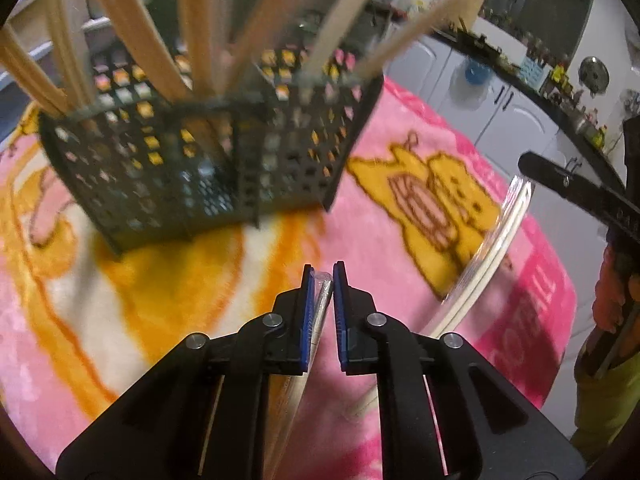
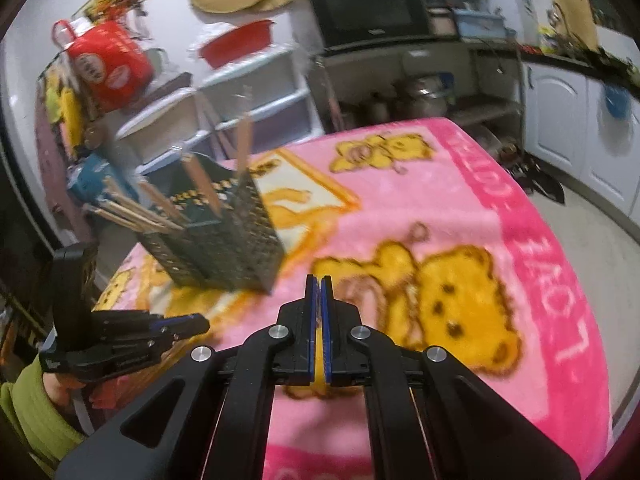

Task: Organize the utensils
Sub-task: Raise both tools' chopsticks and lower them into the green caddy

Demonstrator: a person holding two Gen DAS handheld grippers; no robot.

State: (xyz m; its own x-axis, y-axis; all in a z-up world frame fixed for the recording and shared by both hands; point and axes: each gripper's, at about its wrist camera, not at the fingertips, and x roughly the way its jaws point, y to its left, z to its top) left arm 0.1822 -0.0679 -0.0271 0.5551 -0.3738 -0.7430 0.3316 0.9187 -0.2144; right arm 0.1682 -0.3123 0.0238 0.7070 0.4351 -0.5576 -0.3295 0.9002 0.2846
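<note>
Clear-wrapped chopstick pair is clamped lengthwise in near-shut left gripper, dark perforated plastic basket ahead-left; right gripper also clamped.

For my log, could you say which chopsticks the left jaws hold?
The clear-wrapped pair at bottom centre; the bare wooden ones stand in the black basket.

white cabinets | microwave | pale, maybe tiled floor

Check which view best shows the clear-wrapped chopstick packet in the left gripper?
Left wrist view: the clear-wrapped chopstick packet sits pinched between the left gripper fingers, end visible. Right wrist view shows that gripper side-on; the packet cannot be made out there.
</note>
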